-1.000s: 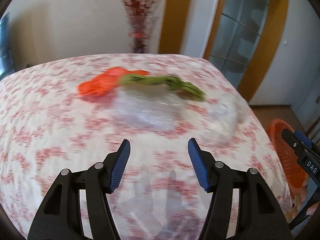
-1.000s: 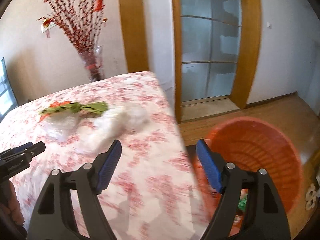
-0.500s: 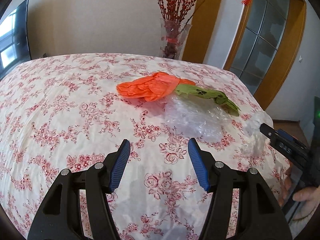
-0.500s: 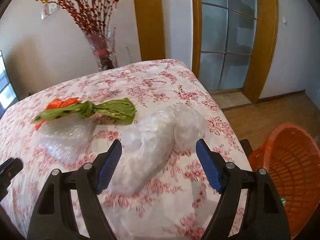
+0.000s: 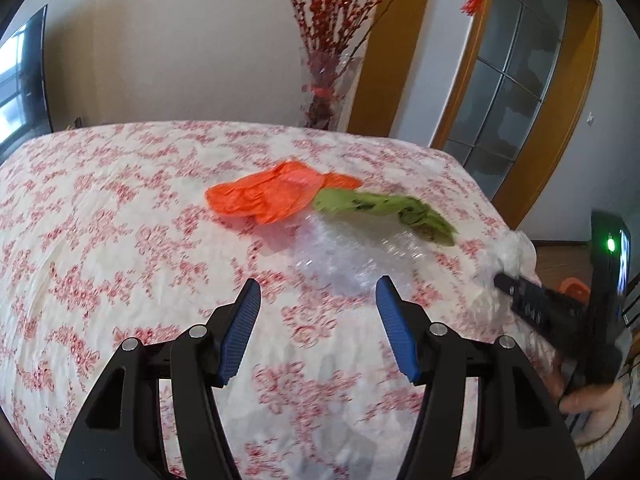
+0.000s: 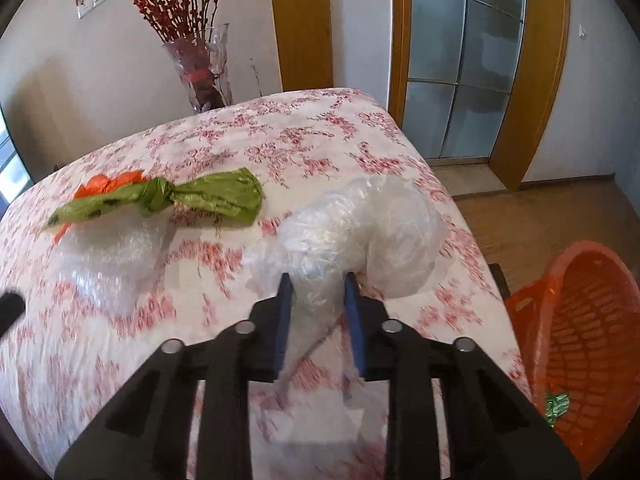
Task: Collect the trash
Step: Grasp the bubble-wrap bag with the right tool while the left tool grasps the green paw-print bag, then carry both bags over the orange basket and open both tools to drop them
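Note:
Trash lies on a table with a floral cloth (image 5: 100, 240). My right gripper (image 6: 318, 292) is shut on a big clear plastic bag (image 6: 368, 232) near the table's right edge; the bag also shows in the left wrist view (image 5: 516, 252). My left gripper (image 5: 318, 304) is open and empty, just short of a smaller crumpled clear plastic (image 5: 356, 260) (image 6: 108, 256). Beyond it lie a knotted green bag (image 5: 384, 208) (image 6: 180, 200) and an orange bag (image 5: 272, 194) (image 6: 104, 184).
An orange trash basket (image 6: 580, 344) stands on the wooden floor right of the table, with a green scrap (image 6: 558, 404) inside. A glass vase of red twigs (image 6: 202, 68) stands behind the table's far edge. A glass door (image 6: 460, 60) is at the right.
My right gripper has moved forward and closed on the big clear bag. My left gripper has shifted slightly towards the crumpled plastic and stays open.

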{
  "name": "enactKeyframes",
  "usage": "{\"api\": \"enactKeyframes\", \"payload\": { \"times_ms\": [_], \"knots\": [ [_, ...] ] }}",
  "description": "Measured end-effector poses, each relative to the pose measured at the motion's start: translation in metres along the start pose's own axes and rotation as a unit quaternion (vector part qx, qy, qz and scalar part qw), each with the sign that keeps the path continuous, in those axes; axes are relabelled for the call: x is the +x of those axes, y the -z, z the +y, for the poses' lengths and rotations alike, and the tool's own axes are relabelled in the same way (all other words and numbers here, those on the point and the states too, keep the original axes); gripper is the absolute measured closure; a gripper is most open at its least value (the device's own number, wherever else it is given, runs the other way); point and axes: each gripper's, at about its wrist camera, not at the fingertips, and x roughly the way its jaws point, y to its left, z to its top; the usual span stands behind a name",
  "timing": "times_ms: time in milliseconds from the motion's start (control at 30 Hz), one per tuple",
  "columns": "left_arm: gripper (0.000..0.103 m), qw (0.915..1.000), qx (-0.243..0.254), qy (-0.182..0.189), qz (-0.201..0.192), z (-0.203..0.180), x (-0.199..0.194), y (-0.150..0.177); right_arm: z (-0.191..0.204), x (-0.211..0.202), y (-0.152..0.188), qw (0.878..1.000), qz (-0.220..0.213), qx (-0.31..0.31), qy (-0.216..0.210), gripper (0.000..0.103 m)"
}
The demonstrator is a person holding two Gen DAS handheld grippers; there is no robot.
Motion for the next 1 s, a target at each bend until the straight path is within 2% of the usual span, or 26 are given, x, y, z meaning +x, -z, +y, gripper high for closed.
{"api": "enactKeyframes", "payload": {
  "times_ms": [200, 367, 500, 667, 733, 767, 833, 867, 967, 1000],
  "knots": [
    [0.043, 0.9996, 0.022, 0.012, -0.016, -0.035, 0.004, -0.022, -0.03, -0.025, 0.024, 1.0, -0.006, 0.017, -0.003, 0.083],
    [0.043, 0.9988, 0.047, 0.01, -0.01, -0.068, 0.029, -0.045, -0.049, -0.036, 0.033, 0.999, -0.006, 0.04, -0.011, 0.083],
    [0.043, 0.9976, 0.065, -0.012, 0.018, -0.086, 0.065, -0.055, -0.054, -0.036, 0.036, 0.999, -0.003, 0.042, -0.015, 0.083],
    [0.043, 0.9935, 0.083, -0.045, 0.064, -0.09, 0.104, -0.051, -0.056, -0.036, 0.038, 0.999, -0.002, 0.046, -0.022, 0.083],
    [0.045, 0.9933, 0.076, -0.041, 0.077, -0.087, 0.11, -0.049, -0.056, -0.036, 0.038, 0.999, -0.001, 0.045, -0.026, 0.083],
    [0.048, 0.9933, 0.074, -0.041, 0.078, -0.085, 0.111, -0.048, -0.056, -0.036, 0.039, 0.999, -0.001, 0.045, -0.027, 0.083],
    [0.06, 0.9938, 0.073, -0.034, 0.077, -0.083, 0.11, -0.046, -0.057, -0.036, 0.039, 0.998, -0.001, 0.046, -0.03, 0.083],
    [0.07, 0.9942, 0.07, -0.026, 0.077, -0.082, 0.108, -0.045, -0.058, -0.036, 0.039, 0.998, -0.001, 0.047, -0.031, 0.083],
    [0.084, 0.9957, 0.06, 0.0, 0.071, -0.08, 0.1, -0.044, -0.059, -0.037, 0.039, 0.998, -0.003, 0.049, -0.033, 0.083],
    [0.085, 0.9958, 0.063, 0.004, 0.067, -0.082, 0.099, -0.044, -0.059, -0.037, 0.039, 0.998, -0.003, 0.049, -0.033, 0.083]
  ]
}}
